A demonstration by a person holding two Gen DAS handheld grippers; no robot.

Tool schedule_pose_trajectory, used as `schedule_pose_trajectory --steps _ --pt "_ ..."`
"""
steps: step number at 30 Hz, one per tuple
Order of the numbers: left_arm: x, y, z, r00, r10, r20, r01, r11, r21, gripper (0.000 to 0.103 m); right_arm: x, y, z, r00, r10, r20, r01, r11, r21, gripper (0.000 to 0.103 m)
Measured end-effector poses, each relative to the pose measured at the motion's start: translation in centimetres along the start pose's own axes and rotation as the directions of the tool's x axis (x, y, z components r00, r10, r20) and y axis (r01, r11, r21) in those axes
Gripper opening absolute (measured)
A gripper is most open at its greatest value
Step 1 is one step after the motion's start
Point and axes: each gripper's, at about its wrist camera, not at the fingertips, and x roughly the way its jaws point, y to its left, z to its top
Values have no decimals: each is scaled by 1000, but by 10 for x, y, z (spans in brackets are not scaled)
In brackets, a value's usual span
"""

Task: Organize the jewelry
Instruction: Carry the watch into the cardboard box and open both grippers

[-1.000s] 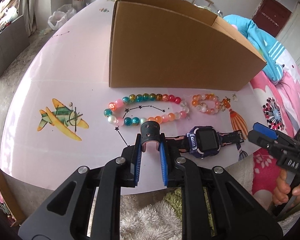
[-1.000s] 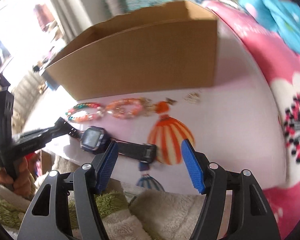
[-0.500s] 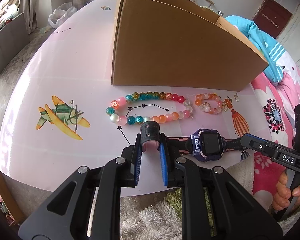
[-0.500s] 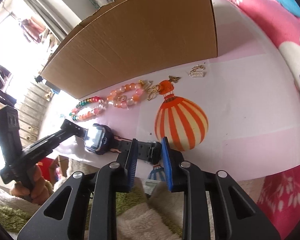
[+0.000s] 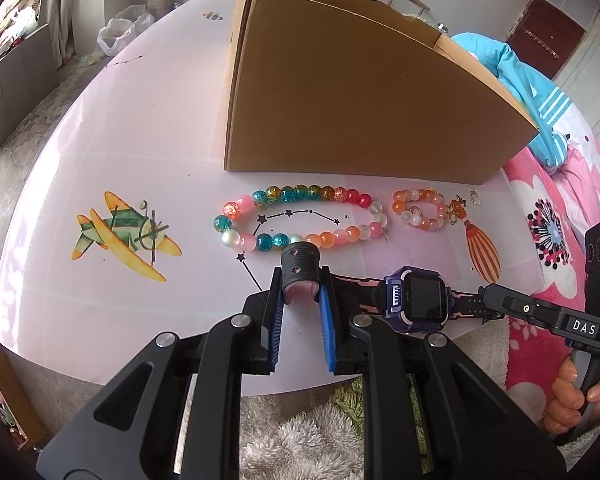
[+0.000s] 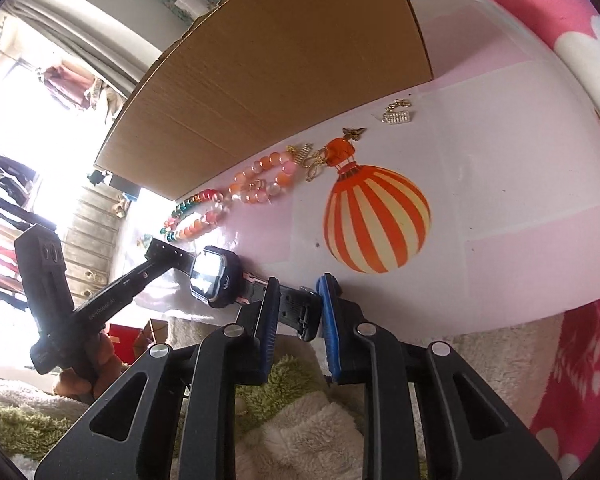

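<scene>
A purple smartwatch (image 5: 418, 298) lies near the front edge of the pink table (image 5: 140, 140), with its black, pink-lined strap stretched out to both sides. My left gripper (image 5: 300, 280) is shut on the curled strap end (image 5: 300, 264). My right gripper (image 6: 296, 300) is shut on the buckle end of the strap (image 6: 300, 308), to the right of the watch face (image 6: 214, 274). Behind the watch lie a multicoloured bead necklace (image 5: 300, 216) and a small orange bead bracelet (image 5: 420, 210). Gold charms (image 6: 398, 114) sit further right.
A large open cardboard box (image 5: 360, 100) stands just behind the jewelry. The table bears plane (image 5: 124, 236) and balloon (image 6: 376, 216) stickers. A pink flowered blanket (image 6: 580, 20) borders the table on the right, and fluffy fabric (image 5: 308, 440) lies below its front edge.
My right gripper came down and closed its wide-open jaws on the buckle end of the watch strap. The left gripper kept its hold and stayed put.
</scene>
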Motion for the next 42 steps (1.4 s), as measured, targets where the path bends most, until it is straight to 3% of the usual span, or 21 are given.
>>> schedule_pose_trajectory --steps 2,4,12,16,22,25,27,32,36,39,42 --pt "0 0 0 1000 -2 11 2 1000 1 16 -1 1 -2 1000 -13 0 13 1000 -16 20" --pt "0 0 0 1000 0 14 0 1000 2 16 2 7 -4 999 -35 -4 35 998 -44 9" --pt "-18 -6 5 997 -29 64 28 999 28 16 -17 31 1 997 -42 66 50 991 -124 6" --pt "-47 -21 17 988 -53 145 39 994 98 16 -33 57 12 993 -35 110 57 978 -199 6" --pt "-101 -33 64 946 -135 295 84 980 180 16 -76 95 47 976 -8 217 78 946 -316 6" --pt "-112 -40 103 926 -162 342 93 974 208 16 -94 115 88 960 14 280 100 916 -389 6" --pt "-106 -43 131 927 -156 340 88 974 208 16 -97 122 118 957 24 288 103 902 -419 6" --pt "-55 -44 210 962 -130 238 94 983 158 16 -57 121 205 978 -23 209 113 897 -427 6" --pt "15 -41 250 997 -18 75 9 993 114 16 0 97 263 993 -100 69 119 917 -380 6" --pt "56 -35 262 999 33 -39 -29 996 84 16 44 80 289 982 -187 -15 168 912 -374 6" --pt "77 -35 263 994 52 -99 -43 995 87 19 70 73 298 962 -270 -38 231 880 -415 6"
